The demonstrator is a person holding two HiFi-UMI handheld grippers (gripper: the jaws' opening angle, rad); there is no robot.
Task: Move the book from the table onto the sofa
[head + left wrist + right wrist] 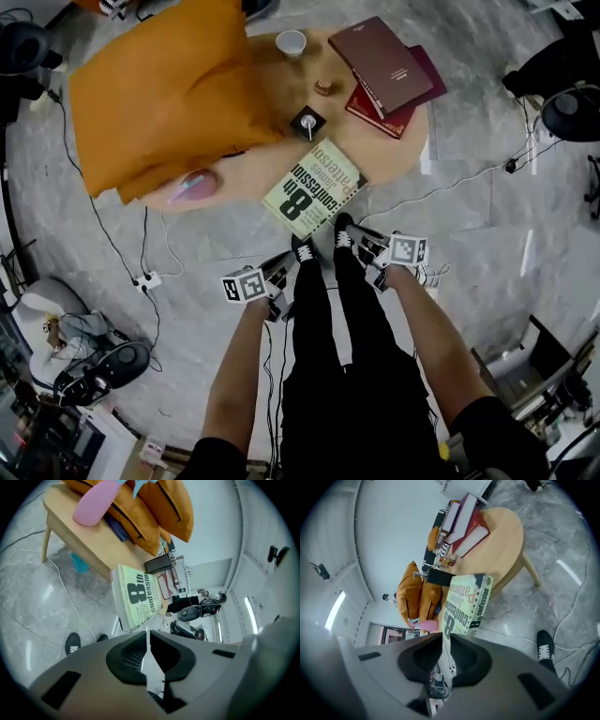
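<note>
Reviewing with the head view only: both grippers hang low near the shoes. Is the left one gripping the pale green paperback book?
Observer: No. The left gripper view shows the left gripper with jaws together on nothing; the pale green paperback book lies ahead on the round wooden table.
Operator: Anything under that table?
Observer: A turquoise object shows below the tabletop, beside a slanted wooden leg.
Operator: And the right gripper?
Observer: The right gripper has nothing between its jaws; the book's overhanging end stands straight ahead.
</note>
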